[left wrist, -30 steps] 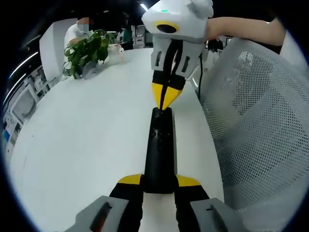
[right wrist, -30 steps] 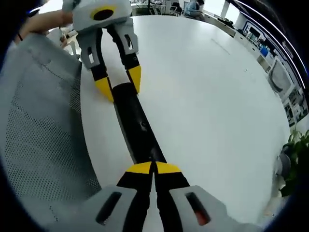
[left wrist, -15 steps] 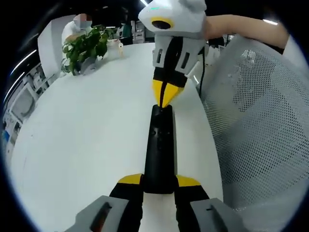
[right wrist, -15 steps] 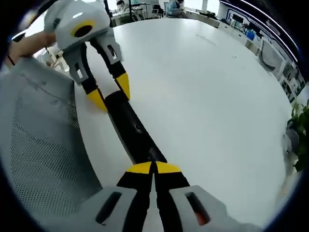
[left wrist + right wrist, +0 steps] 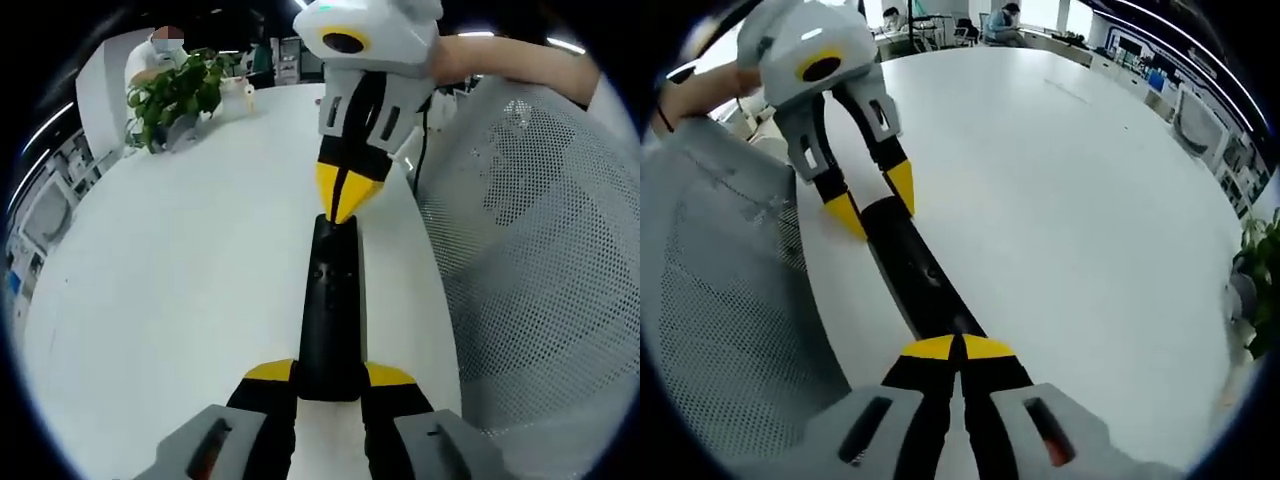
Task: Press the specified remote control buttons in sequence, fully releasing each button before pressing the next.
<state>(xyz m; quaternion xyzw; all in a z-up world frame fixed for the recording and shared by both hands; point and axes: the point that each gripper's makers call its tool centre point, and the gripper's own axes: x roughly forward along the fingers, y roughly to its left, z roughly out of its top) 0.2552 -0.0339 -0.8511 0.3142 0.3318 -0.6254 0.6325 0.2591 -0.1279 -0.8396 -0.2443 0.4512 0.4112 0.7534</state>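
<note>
A long black remote [image 5: 330,300] lies lengthwise on the white table [image 5: 180,280]. My left gripper [image 5: 330,373] is shut on its near end, one yellow fingertip on each side. My right gripper [image 5: 341,200] reaches in from the top of the left gripper view, held by a person's arm. Its yellow tips are shut together and rest on the remote's far end. In the right gripper view, the right gripper [image 5: 958,347] stands shut over the remote [image 5: 920,270]. The left gripper [image 5: 874,202] clamps the other end there.
A white mesh chair [image 5: 540,250] [image 5: 720,300] stands close beside the table edge next to the remote. A potted plant [image 5: 180,95] [image 5: 1260,270] sits at the table's far rim with a person behind it. The wide white tabletop [image 5: 1070,200] spreads on the other side.
Both views have shifted slightly with the hands. The right gripper's shut tips stay on the remote's far end, and the left gripper keeps its hold.
</note>
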